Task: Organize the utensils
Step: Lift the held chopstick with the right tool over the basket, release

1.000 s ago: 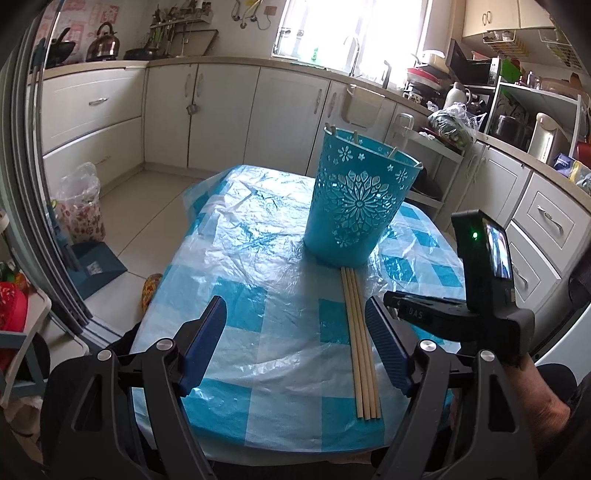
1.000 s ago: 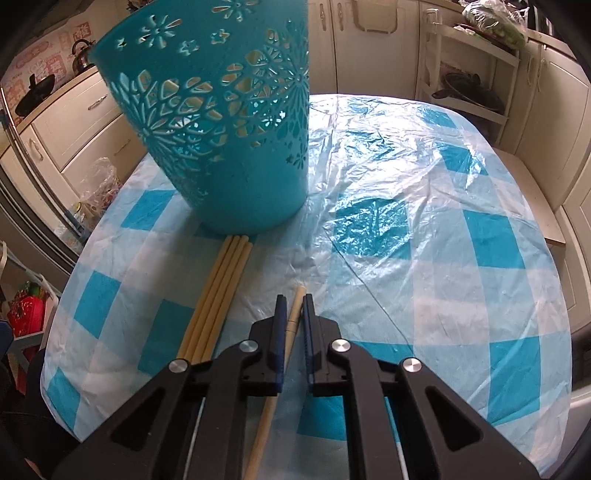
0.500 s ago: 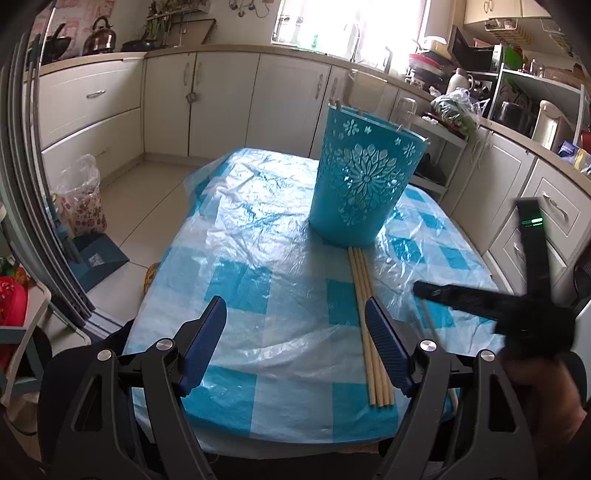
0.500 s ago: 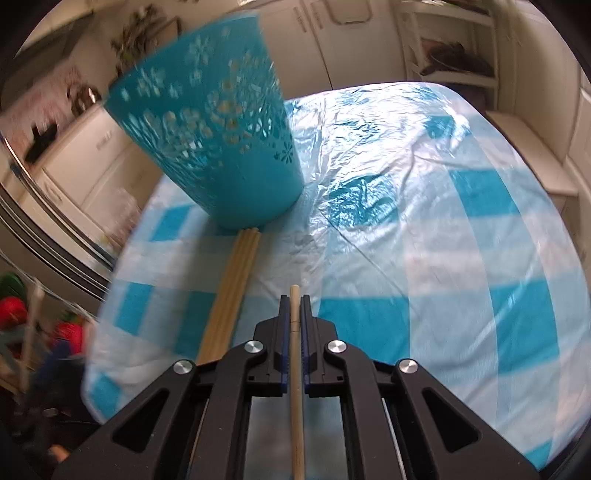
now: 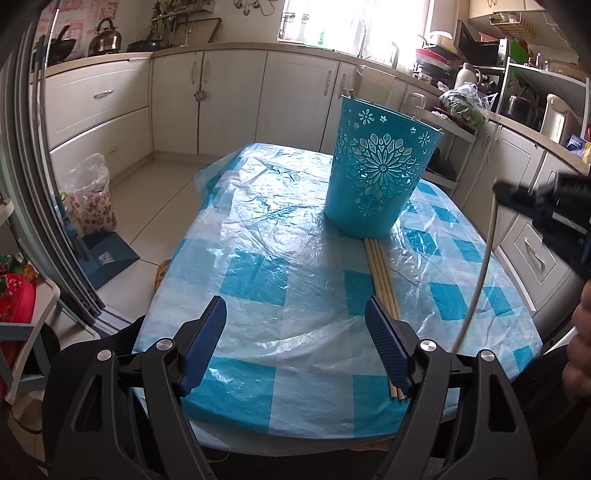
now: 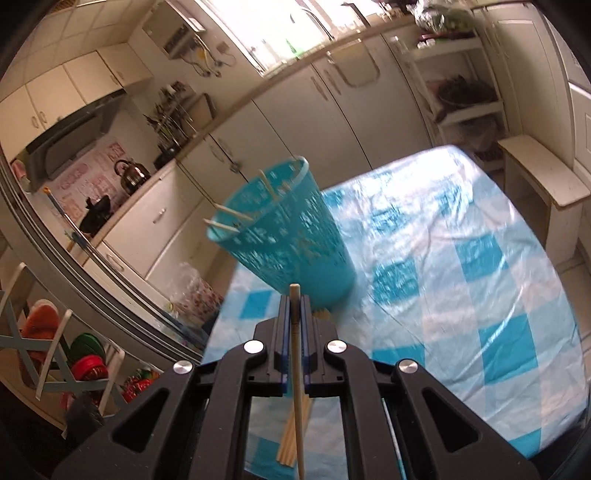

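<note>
Now your right tongs [image 6: 294, 314] pinch one chopstick [image 6: 295, 354] near its tip, so it hangs clear for the teal basket [image 6: 284, 236] at frame centre; left tongs [image 5: 295, 339] gape empty above the counter [image 5: 258, 236], three chopsticks [image 5: 382, 280] lying beside.

A kettle [image 5: 106, 35] stood on the far worktop beside a dark pan [image 5: 59, 46]. A flowered plastic bag [image 5: 90, 197] sat on the tiled floor [image 5: 147, 206].
</note>
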A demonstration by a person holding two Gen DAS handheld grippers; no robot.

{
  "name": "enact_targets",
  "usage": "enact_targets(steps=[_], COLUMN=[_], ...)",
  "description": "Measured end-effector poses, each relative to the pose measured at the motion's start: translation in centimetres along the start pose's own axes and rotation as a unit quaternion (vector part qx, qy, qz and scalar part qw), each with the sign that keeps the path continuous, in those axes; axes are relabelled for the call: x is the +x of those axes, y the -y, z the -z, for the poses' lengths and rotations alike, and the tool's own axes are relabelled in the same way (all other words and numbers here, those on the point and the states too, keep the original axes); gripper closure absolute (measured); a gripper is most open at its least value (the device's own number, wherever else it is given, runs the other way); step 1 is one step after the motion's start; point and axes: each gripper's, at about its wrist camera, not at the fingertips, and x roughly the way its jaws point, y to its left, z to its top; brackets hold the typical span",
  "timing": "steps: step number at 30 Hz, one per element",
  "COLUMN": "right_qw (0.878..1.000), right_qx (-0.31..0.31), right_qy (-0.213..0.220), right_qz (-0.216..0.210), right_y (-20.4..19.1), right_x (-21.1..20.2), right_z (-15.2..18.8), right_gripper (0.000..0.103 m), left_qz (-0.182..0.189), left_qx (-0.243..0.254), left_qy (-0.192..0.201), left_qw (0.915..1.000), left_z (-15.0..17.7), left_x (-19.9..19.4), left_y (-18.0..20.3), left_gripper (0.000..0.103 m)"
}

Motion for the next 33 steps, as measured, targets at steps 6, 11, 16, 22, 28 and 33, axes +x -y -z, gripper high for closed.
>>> enact_targets(steps=[6,11,16,22,28,33], right_qw=[0.999,0.998,0.994,0.981,0.965,0.967], right_qx=[-0.031,-0.057,-0.070,-0.105,-0.149,-0.165], right_qy=[0.020,0.035,0.069,0.150,0.213,0.192], right_qz=[-0.007,-0.020,-0.055,-0.073,-0.023,0.032], right_y=[-1.7,-3.8,-6.2,-9.7,-11.5,-9.9], right_x=[-1.3,-2.6,-4.4,-6.1,-3.9,2.0], right_z=[-1.2,-2.9,-6.2,-11.0,-13.1,-11.8], right_gripper=[0.097,0.097,0.097,0.097,0.097,0.097], left_qz=[-0.001,-0.001,-0.002,-0.003,-0.007,-0.010], left_qx=[-0.005,-0.011,-0.014,-0.018,-0.025,-0.030], left_qy=[-0.003,-0.006,-0.004,-0.007,-0.010,-0.011], left_qw=[1.0000,0.9999,0.9999,0.9998,0.9996,0.9994], left_z=[0.1,0.1,0.0,0.1,0.1,-0.1], left_x=[0.3,0.6,0.6,0.8,1.2,1.6], left_y=[-0.4,-0.7,-0.8,-1.1,-1.7,-2.0], left_gripper=[0.029,0.029,0.029,0.029,0.029,0.029])
